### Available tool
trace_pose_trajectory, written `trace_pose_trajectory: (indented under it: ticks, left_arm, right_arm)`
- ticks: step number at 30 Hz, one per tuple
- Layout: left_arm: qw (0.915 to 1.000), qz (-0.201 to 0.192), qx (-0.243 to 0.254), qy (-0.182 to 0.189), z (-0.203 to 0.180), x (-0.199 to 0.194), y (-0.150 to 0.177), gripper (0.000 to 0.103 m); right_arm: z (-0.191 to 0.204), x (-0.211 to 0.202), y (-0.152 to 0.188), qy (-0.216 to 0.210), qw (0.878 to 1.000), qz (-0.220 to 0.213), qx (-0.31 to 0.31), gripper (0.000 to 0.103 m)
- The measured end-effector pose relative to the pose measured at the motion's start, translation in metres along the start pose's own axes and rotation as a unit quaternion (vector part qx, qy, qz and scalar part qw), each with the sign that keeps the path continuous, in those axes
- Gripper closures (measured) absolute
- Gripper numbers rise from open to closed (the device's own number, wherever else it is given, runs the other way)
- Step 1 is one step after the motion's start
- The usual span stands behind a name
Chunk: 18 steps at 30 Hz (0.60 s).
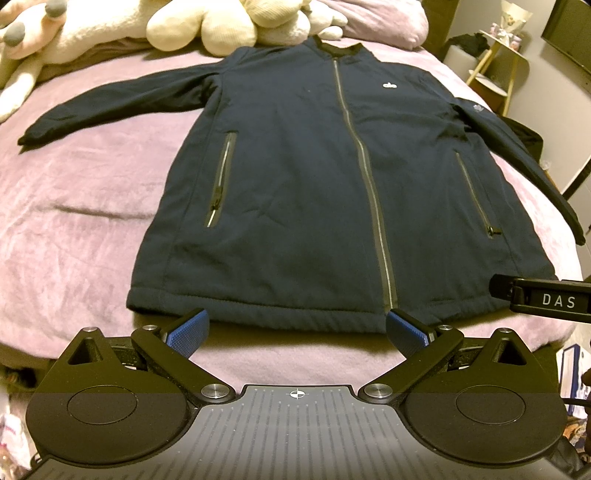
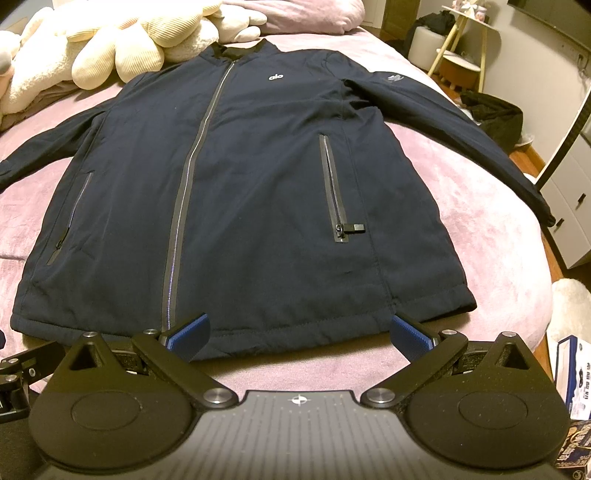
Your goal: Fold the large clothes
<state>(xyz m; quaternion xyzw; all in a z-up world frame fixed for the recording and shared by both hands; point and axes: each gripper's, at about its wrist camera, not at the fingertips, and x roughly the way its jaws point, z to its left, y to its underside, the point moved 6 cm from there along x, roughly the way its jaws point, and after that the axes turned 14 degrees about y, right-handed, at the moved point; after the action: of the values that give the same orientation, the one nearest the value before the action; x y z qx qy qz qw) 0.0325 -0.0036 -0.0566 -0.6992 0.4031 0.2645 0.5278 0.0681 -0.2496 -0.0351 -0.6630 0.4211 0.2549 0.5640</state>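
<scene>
A dark navy zip jacket (image 1: 303,173) lies flat, front up, on a pink blanket, collar at the far end, both sleeves spread out; it also shows in the right wrist view (image 2: 258,192). My left gripper (image 1: 297,330) is open and empty, just short of the hem's middle. My right gripper (image 2: 299,332) is open and empty, at the hem's right part. The right gripper's body shows at the right edge of the left wrist view (image 1: 546,297). The left gripper's body shows at the left edge of the right wrist view (image 2: 18,369).
The pink blanket (image 1: 92,206) covers the bed. Cream plush toys (image 1: 207,22) and a pink pillow (image 1: 384,18) lie beyond the collar. A side table (image 2: 465,33), a white drawer unit (image 2: 569,206) and dark clothes on the floor (image 2: 495,110) stand right of the bed.
</scene>
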Motion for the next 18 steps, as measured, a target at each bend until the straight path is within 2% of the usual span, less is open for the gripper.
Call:
trace_pose_trajectory:
  ticks: [18]
  left_arm:
    - [1.0, 0.0, 0.0, 0.0, -0.0004, 0.0002, 0.0006, 0.0]
  right_arm:
    - [0.0015, 0.0016, 0.0048, -0.001, 1.0, 0.003, 0.0, 0.0]
